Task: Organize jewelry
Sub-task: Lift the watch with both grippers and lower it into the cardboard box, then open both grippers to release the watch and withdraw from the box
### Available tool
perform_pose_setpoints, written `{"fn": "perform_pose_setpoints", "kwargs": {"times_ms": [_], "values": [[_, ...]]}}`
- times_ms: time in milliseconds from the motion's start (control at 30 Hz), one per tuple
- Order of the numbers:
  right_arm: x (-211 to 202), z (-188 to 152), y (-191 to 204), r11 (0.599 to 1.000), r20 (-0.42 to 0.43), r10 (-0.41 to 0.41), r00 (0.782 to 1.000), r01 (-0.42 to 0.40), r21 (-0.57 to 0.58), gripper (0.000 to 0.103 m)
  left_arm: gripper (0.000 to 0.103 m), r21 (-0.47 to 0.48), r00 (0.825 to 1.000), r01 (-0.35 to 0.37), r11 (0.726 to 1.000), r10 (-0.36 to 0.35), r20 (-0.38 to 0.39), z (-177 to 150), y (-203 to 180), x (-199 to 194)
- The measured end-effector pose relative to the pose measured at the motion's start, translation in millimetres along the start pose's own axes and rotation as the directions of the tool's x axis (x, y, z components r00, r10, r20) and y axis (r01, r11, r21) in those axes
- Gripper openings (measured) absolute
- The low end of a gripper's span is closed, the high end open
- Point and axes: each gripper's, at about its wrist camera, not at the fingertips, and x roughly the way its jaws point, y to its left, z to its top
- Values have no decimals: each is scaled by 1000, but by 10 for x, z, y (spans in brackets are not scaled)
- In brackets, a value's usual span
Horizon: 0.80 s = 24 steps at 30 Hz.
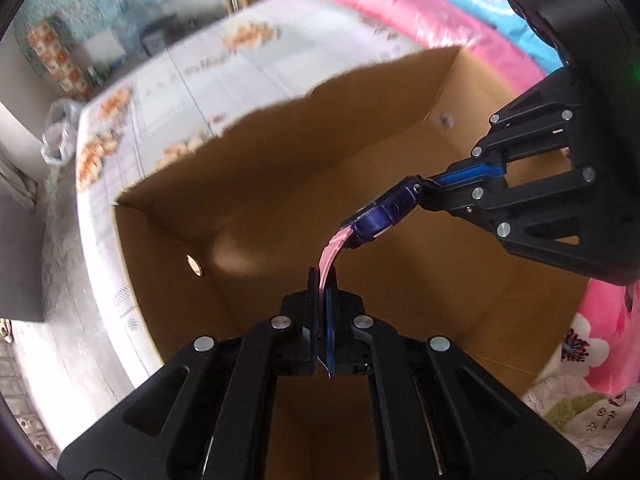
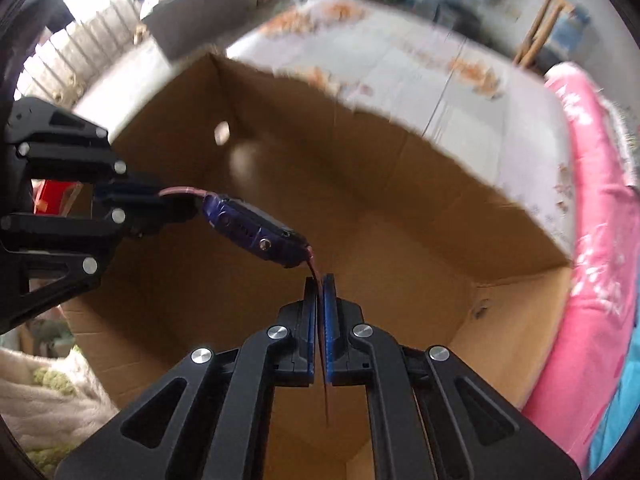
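A wristwatch with a blue-purple case (image 1: 384, 212) and a pink strap (image 1: 330, 252) hangs stretched between both grippers above an open cardboard box (image 1: 280, 168). My left gripper (image 1: 322, 280) is shut on one strap end. From the right, my right gripper (image 1: 420, 188) reaches in and holds the other side of the watch. In the right wrist view the watch case (image 2: 256, 232) slants down toward my right gripper (image 2: 320, 284), which is shut on the thin strap end. My left gripper (image 2: 156, 200) grips the pink strap (image 2: 180, 190) at the left. The box (image 2: 400, 200) looks empty inside.
The box stands on a bed with a pale floral sheet (image 1: 180, 80). Folded pink (image 1: 400, 20) and blue (image 1: 480, 4) quilts lie beyond the box, and the pink quilt (image 2: 592, 240) borders its right side. A wooden frame (image 2: 540, 28) stands behind the bed. Floor shows at the left (image 1: 60, 260).
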Motion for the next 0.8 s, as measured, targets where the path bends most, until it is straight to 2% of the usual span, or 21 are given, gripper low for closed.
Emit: {"fn": "perform_pose_setpoints", "kwargs": {"times_ms": [67,133,167,233,300,367,533,567,600,700,767,800], "values": [[190,102,-23,1000,-70,9,998,-10,-8,5,4,-12,998,16,1000,-17,-59,24,86,123],[233,170,-69,1000,-87,9,996,-8,8,9,6,-22,996,15,1000,-17,-83,44,162,183],[274,203,-73,1000,-102,-3,995,4,10,11,12,-25,996,17,1000,-20,-89,67,188,201],[294,230,-102,999,-100,9,995,-6,34,18,22,-38,996,13,999,-16,-83,98,245,194],[293,245,-141,999,-92,16,996,-12,53,26,36,-55,997,40,998,-43,-66,111,294,163],[260,250,-170,998,-73,1,997,4,66,28,36,-64,997,63,996,-66,-46,115,325,114],[84,224,-168,995,-1,-16,1000,16,102,28,36,-36,997,41,998,-38,71,76,348,-150],[37,212,-138,995,15,-11,1000,9,104,28,37,-38,994,52,998,-48,97,61,363,-216],[8,204,-118,994,24,-10,1000,7,105,28,43,-38,990,60,997,-55,128,27,377,-292],[-118,168,-21,994,70,-9,998,2,108,28,58,-43,967,61,997,-48,251,-147,429,-576],[-223,134,-29,993,112,-7,994,-6,120,28,65,-51,942,55,997,-35,333,-296,515,-754],[-296,87,-19,992,142,-6,990,-13,128,28,70,-62,924,51,997,-23,383,-428,519,-885]]}}
